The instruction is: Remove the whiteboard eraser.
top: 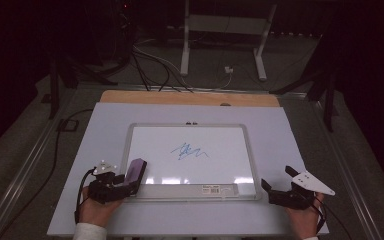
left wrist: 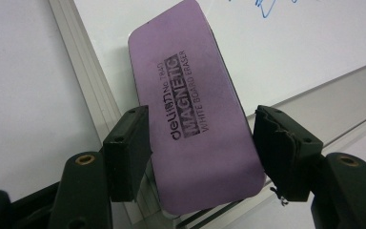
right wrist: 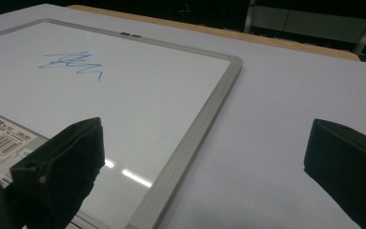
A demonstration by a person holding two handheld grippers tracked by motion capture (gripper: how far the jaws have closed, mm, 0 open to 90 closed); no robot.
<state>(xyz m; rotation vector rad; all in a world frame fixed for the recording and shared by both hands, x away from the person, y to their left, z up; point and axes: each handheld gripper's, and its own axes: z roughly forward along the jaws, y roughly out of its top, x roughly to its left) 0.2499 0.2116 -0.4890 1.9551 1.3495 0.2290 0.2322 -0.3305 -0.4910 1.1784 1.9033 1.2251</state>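
Purple eraser [left wrist: 195, 119] on whiteboard [top: 190, 150], near-left of worktop [top: 280, 150]: left tongs [left wrist: 202, 152] straddle it, pads seemingly just clear. Right tongs [right wrist: 205, 162] spread, empty, near-right corner

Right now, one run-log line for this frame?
left hand-held gripper: jaws astride purple eraser, grip unclear | right hand-held gripper: open, empty | whiteboard: blue scribble unerased

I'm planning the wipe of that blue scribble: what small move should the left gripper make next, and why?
Probably close the left gripper a little further on the purple eraser. Its jaws flank the eraser's near end, but the pads seem barely touching, so a lift now might slip. The eraser lies on the whiteboard's lower left corner, apart from the blue scribble.
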